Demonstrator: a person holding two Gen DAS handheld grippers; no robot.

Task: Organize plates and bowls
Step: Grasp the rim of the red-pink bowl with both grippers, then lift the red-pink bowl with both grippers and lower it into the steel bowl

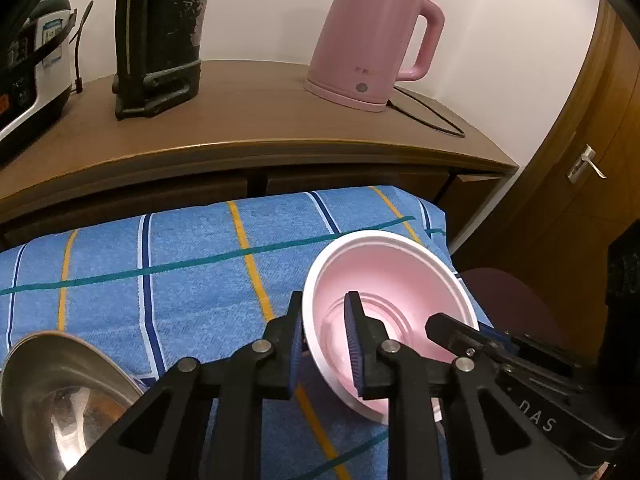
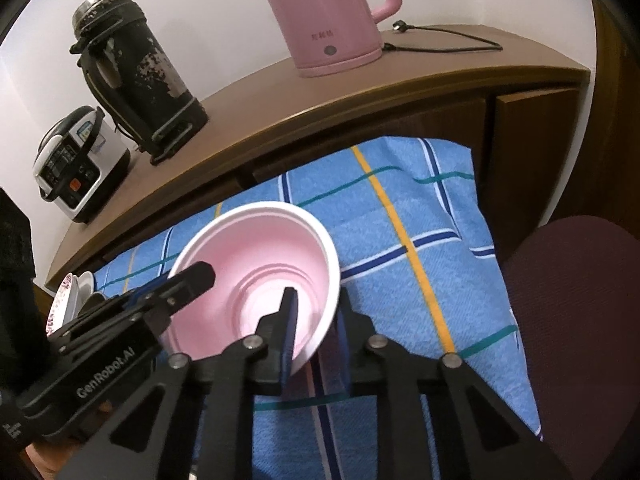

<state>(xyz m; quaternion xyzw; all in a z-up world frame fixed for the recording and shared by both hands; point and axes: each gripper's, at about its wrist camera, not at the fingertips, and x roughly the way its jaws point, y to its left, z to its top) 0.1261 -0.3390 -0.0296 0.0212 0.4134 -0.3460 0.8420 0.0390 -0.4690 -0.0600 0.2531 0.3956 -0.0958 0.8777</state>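
A pink bowl with a white rim [image 1: 384,272] [image 2: 264,256] sits tilted over the blue checked cloth [image 1: 180,272] [image 2: 400,240]. My left gripper [image 1: 326,344] is shut on its left rim, one pad inside and one outside. My right gripper [image 2: 316,328] is shut on the opposite rim in the same way. Each gripper shows in the other's view: the right gripper [image 1: 460,336] reaches in from the right, the left gripper [image 2: 188,280] from the left. A steel bowl [image 1: 52,392] lies at the lower left, and patterned plates [image 2: 68,296] stand on edge at the far left.
Behind the cloth is a wooden cabinet top [image 1: 260,112] with a pink kettle [image 1: 372,40], its cord [image 1: 432,116], a black flask [image 1: 164,32] and a rice cooker [image 2: 76,168]. A maroon chair seat [image 2: 576,320] sits right of the cloth, and a wooden door [image 1: 580,184] is beyond.
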